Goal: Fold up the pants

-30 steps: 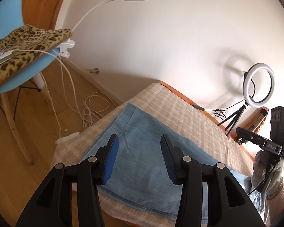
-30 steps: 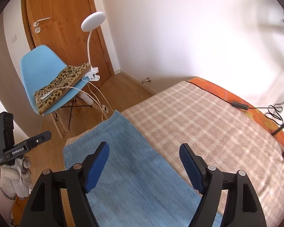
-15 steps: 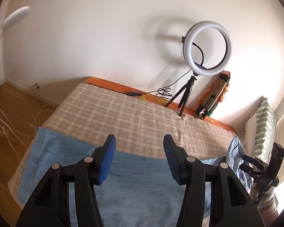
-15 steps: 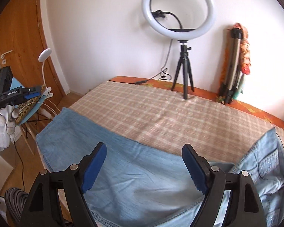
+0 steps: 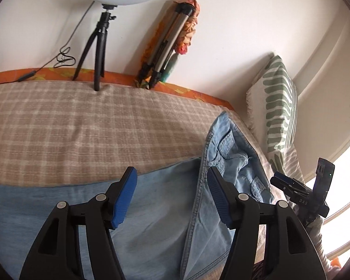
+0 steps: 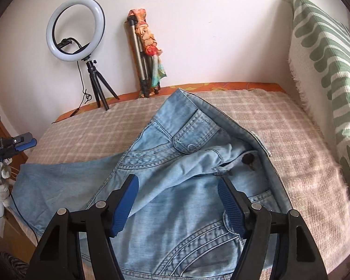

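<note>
Denim filled the lower half of the left wrist view: the light blue jeans lay spread on the bed's beige checked blanket, a flat leg beneath and left of the jaws and the waistband rising right of them. The left gripper hovered above the cloth with its jaws parted and nothing between the blue pads; they had just been opening. Beyond the jaws a white ring light on a black tripod stood at the blanket's far edge, a folded silver tripod wrapped in orange patterned cloth beside it. Right of the jaws a green-and-white striped pillow leaned against the wall, and the other black handheld gripper showed lower down.

From the right wrist view, the jeans' open waist and dark button sat just beyond the jaws, with a leg stretching away to the left. The right gripper hung over the crumpled fly, its jaws released and empty, though they had just been narrowing.
</note>
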`<state>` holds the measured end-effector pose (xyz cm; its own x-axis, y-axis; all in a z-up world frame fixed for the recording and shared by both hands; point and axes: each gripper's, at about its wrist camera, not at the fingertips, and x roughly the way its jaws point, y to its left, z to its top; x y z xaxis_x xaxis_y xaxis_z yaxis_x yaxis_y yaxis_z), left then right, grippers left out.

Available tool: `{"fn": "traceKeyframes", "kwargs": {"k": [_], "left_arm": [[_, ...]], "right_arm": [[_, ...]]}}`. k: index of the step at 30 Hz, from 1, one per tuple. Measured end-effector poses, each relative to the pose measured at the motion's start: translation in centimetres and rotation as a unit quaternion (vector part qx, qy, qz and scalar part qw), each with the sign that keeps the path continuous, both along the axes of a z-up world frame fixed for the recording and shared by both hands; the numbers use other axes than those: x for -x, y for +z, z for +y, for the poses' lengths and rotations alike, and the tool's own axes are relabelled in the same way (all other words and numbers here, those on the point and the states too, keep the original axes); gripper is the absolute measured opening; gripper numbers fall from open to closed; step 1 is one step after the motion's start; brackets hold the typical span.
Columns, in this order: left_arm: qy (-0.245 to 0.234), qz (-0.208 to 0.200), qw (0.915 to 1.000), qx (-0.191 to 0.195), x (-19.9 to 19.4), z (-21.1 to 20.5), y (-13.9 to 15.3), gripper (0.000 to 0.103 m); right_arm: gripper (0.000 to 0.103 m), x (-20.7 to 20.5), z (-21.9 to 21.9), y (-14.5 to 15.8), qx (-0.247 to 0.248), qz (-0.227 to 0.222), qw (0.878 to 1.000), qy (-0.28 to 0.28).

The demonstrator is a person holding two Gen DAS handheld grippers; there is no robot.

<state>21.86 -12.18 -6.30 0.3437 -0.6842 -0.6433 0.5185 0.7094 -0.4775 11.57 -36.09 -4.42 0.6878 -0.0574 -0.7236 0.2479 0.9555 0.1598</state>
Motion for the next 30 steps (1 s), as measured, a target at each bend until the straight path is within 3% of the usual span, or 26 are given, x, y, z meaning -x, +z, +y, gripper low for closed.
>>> {"fn": "traceKeyframes", "kwargs": {"k": [3, 8, 14, 18, 25, 26, 28, 30], "left_arm": [[-0.021, 0.033, 0.9992, 0.006, -0.9, -4.7, -1.8, 0.063], [-0.038, 0.073, 0.9966, -0.002, -2.8, -10.6, -4.8, 0.065], [-0.013, 0.153, 0.9881, 0.007, -4.9, -13.6, -9.1, 0.066], [-0.014, 0.146, 0.9891, -0.002, -4.8, -14.6, -9.5, 0.066], [-0.001, 0.118, 0.9929, -0.019, -5.2, -14.8, -9.2, 0.064], [-0.009, 0.113, 0.9934, -0.014, -5.2, -14.9, -9.1, 0.060], [-0.022, 0.087, 0.9957, -0.023, -4.7, -15.6, -8.6, 0.027], [-0.035, 0.054, 0.9970, -0.042, -4.0, -16.6, -8.0, 0.019]], "right_arm": [[0.067, 1.3, -2.0, -0.9, 0.015, 0.010, 1.000, -0.019], [0.064, 2.9, -6.2, -3.2, -0.026, 0.035, 0.997, -0.058], [0.063, 4.9, -10.8, -4.4, -0.032, 0.051, 0.991, -0.116], [0.063, 5.9, -13.1, -5.3, -0.042, 0.064, 0.986, -0.147], [0.063, 6.1, -13.6, -6.9, -0.063, 0.085, 0.985, -0.140], [0.063, 6.0, -13.5, -6.8, -0.064, 0.082, 0.985, -0.137], [0.063, 6.0, -13.0, -6.4, -0.060, 0.075, 0.986, -0.133], [0.063, 5.9, -12.7, -5.9, -0.054, 0.069, 0.988, -0.131]]}}
